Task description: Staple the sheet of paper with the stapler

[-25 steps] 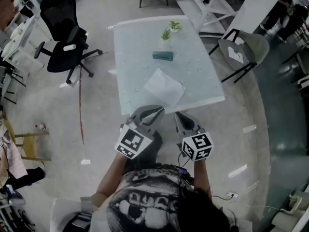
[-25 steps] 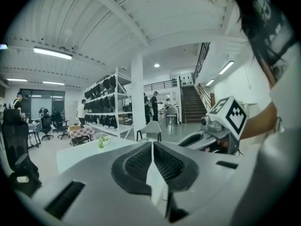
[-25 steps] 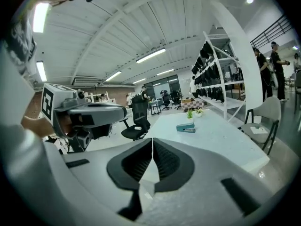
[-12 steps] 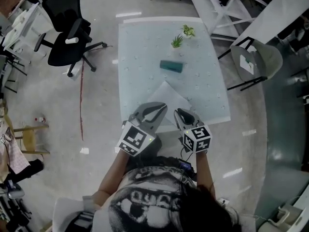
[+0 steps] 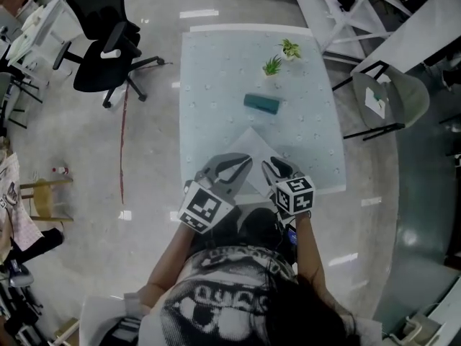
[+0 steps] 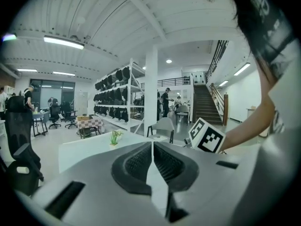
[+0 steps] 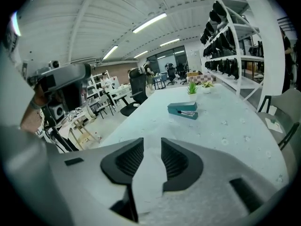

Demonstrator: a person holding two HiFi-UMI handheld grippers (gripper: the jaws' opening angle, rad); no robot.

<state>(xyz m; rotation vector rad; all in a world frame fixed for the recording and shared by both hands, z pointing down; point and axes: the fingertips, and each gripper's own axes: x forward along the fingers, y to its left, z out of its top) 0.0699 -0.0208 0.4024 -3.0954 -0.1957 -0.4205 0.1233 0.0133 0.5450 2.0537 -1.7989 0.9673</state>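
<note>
A white sheet of paper (image 5: 252, 148) lies at the near end of the pale table (image 5: 209, 92). Beyond it, mid-table, rests a teal stapler (image 5: 261, 104); the right gripper view also shows the stapler (image 7: 183, 110), lying flat and apart from both grippers. My left gripper (image 5: 246, 160) hangs over the sheet's near left edge, jaws shut with nothing between them (image 6: 152, 147). Beside it, my right gripper (image 5: 271, 163) hovers over the sheet's near part. Its jaws have just been opening and stand apart (image 7: 153, 147), holding nothing; the paper (image 7: 149, 166) shows through the gap.
Two small potted plants (image 5: 281, 56) stand at the table's far end. A black office chair (image 5: 101, 49) is off to the left, and a grey chair (image 5: 389, 99) stands to the right of the table. Shelving and other desks ring the room.
Both grippers have moved forward from short of the table's near edge to over the paper. The right gripper's jaws have gone from shut to open. The table appears closer.
</note>
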